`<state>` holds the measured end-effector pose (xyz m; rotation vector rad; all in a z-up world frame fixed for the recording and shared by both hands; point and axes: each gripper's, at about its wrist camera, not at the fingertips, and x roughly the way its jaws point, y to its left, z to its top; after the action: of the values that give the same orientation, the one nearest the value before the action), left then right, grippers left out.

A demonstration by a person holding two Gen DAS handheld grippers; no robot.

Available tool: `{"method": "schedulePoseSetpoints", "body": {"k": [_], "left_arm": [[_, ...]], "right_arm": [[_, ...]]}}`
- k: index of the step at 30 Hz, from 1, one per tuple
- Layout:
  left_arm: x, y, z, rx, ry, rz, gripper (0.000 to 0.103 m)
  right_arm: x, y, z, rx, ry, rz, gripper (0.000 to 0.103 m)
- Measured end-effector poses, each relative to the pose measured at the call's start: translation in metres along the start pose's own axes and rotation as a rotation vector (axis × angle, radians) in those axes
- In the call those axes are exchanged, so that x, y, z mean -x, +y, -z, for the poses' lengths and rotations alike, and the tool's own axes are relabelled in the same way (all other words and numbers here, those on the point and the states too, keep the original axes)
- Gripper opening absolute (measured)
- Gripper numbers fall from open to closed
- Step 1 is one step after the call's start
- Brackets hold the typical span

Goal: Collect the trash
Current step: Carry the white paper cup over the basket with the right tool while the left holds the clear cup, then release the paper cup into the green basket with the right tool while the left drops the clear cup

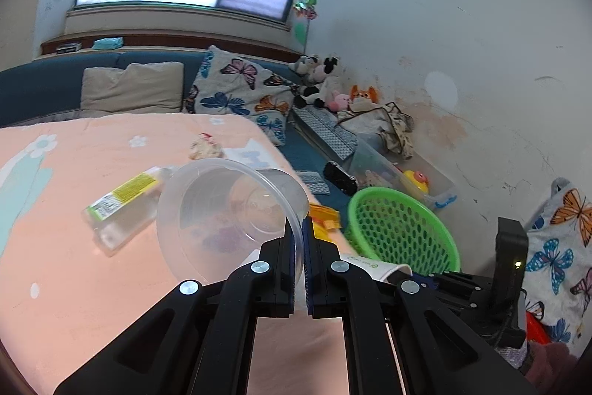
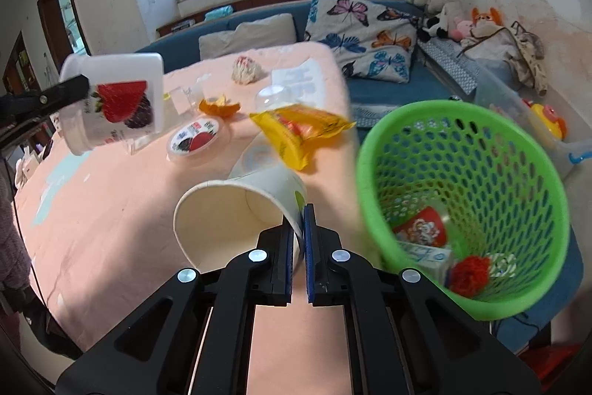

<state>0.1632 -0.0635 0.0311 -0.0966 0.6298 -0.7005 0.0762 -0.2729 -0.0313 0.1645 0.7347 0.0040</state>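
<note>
So both hands are loaded at once here. The right gripper (image 2: 299, 228) is clamped on the wall of a paper cup (image 2: 236, 213), pinched right at the rim, with the cup's mouth tipped back toward the camera and its long axis running away and up-left from the fingers. The left gripper (image 1: 299, 236) is closed the same way on the rim of a clear plastic cup (image 1: 229, 210), which in the right wrist view turns out to be a yogurt cup with a strawberry label, held off to the far left above the pink bedspread (image 2: 111, 228). The thing that matters: the green basket (image 2: 462, 195) is sat just to the right of the paper cup, off the bed's edge, tilted in view so its open mouth and the trash already inside can be seen. The right hand is judged the nearer one, so its cup probably gets swung rightward over the rim first. More litter is left on the bed, like the yellow wrapper (image 2: 299, 130), a strawberry lid (image 2: 194, 137) and an orange peel (image 2: 220, 106).
</note>
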Motion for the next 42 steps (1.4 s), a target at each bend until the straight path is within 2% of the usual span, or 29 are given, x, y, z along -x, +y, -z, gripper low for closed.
{"method": "schedulePoseSetpoints", "body": {"k": [6,12,19,31,33,35,42], "left_arm": [[-0.015,-0.027,-0.005,-0.033,0.015,0.034,0.004],[-0.031,-0.054,-0.010,-0.066,0.028,0.072,0.004],[-0.056,-0.091,-0.014,-0.122,0.061,0.110,0.004],[-0.101,-0.136,-0.012,-0.174,0.133,0.145,0.004],[-0.109,-0.143,-0.011,-0.178,0.143,0.143,0.004],[-0.116,-0.147,-0.010,-0.177,0.156,0.146,0.004],[-0.134,-0.162,-0.006,-0.196,0.185,0.149,0.004]], "right_arm": [[0.023,-0.024,-0.005,-0.014,-0.041,0.030,0.006],[0.039,-0.062,-0.007,-0.055,-0.071,0.098,0.006],[0.041,-0.111,-0.003,-0.094,-0.054,0.198,0.006],[0.029,-0.165,0.008,-0.192,-0.005,0.262,0.012],[0.028,-0.170,0.009,-0.203,-0.002,0.263,0.015],[0.028,-0.176,0.009,-0.209,-0.003,0.274,0.031],[0.034,-0.184,0.012,-0.217,-0.010,0.274,0.036]]}}
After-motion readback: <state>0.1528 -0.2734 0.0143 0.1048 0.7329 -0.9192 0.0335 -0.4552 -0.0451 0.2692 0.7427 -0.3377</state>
